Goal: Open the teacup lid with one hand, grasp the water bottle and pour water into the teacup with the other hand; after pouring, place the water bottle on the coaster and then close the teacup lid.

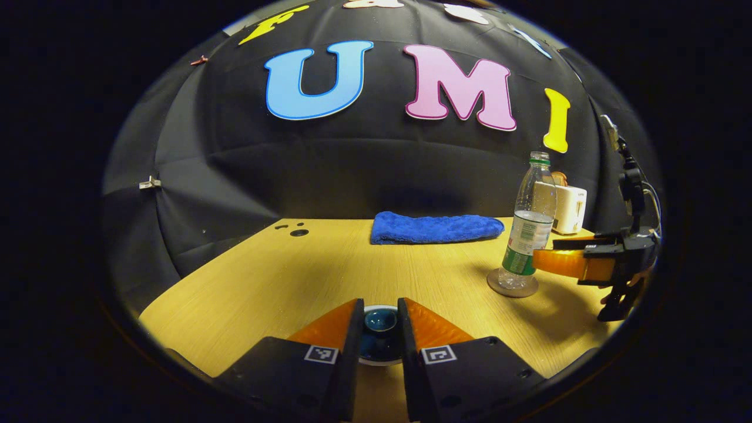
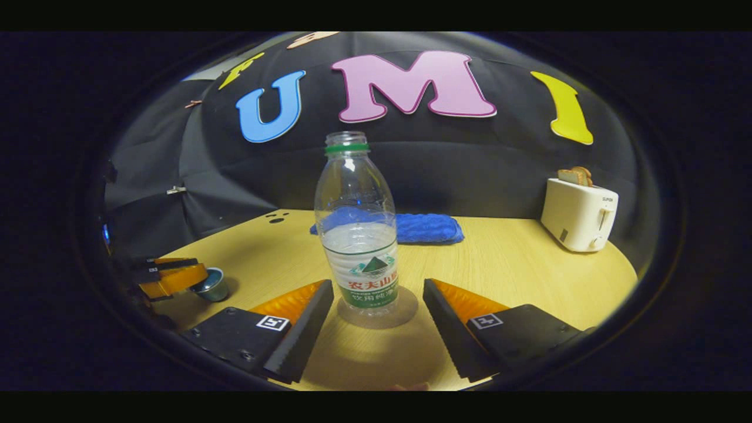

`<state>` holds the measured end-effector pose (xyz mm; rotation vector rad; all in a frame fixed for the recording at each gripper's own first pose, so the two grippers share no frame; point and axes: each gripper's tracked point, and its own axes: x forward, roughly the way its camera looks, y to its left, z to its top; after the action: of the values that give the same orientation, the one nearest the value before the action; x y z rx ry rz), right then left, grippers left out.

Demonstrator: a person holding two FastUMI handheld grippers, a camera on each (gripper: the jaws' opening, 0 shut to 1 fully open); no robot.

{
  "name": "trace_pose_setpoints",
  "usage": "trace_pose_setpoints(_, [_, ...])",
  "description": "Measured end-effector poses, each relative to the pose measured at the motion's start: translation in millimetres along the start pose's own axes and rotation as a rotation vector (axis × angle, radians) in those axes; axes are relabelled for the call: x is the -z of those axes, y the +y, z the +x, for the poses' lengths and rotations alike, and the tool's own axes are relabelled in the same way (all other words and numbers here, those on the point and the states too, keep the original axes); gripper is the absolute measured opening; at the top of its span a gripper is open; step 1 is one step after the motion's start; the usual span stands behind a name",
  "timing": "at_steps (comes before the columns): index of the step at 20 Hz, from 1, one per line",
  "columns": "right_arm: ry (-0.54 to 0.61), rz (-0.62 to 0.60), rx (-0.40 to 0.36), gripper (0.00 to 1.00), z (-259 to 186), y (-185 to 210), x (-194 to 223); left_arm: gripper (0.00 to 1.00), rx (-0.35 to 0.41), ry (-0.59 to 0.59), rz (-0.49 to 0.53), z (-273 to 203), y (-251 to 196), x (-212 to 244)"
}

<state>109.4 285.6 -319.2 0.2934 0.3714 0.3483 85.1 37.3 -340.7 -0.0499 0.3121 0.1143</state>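
Risk judged highest at the teacup lid (image 1: 380, 321): left claw (image 1: 380, 329) straddling its knob on the teacup (image 2: 211, 284) with fingers narrowly apart, contact not resolvable, so a skewed closure could slip off the knob or tip the cup toward the water bottle (image 2: 359, 232). Second risk at the bottle, uncapped, part full, upright on the coaster (image 2: 405, 311) in front of the blue towel (image 2: 426, 228): right claw (image 2: 376, 329) open wide either side of its base, not touching, so a low grip could topple it. Bottle label printed green and red, not transcribed; toaster (image 2: 578, 214) right of the bottle carries small lettering, too small to read.
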Motion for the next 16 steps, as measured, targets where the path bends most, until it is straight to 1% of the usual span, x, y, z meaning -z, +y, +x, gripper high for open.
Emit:
trace_pose_setpoints(1, [-0.005,-0.011,0.004,0.95,-7,0,-5,0.43,0.001,0.004,0.003,-1,-1,-1])
trace_pose_setpoints(2, [-0.012,-0.021,0.008,0.95,-15,0,-12,0.43,-0.002,0.003,0.007,-4,0,-6])
trace_pose_setpoints(3, [-0.016,-0.027,0.008,0.95,-24,2,-19,0.51,-0.003,-0.004,0.011,-7,1,-13])
trace_pose_setpoints(6, [-0.038,-0.033,0.017,0.95,-54,7,-52,0.50,0.002,-0.048,0.016,-23,2,-52])
trace_pose_setpoints(7, [-0.054,-0.033,0.022,0.91,-66,9,-68,0.50,0.002,-0.061,0.024,-30,4,-66])
trace_pose_setpoints(8, [-0.074,-0.036,0.025,0.95,-78,12,-86,0.50,0.006,-0.075,0.033,-37,4,-84])
trace_pose_setpoints(11, [-0.118,-0.055,0.055,0.95,-110,14,-138,0.50,0.035,-0.111,0.034,-63,-2,-134])
trace_pose_setpoints(13, [-0.154,-0.044,0.063,0.95,-132,21,-174,0.50,0.062,-0.129,0.008,-80,-8,-167])
trace_pose_setpoints(16, [-0.192,-0.052,0.077,0.95,-163,29,-217,0.50,0.076,-0.170,0.005,-104,-8,-214])
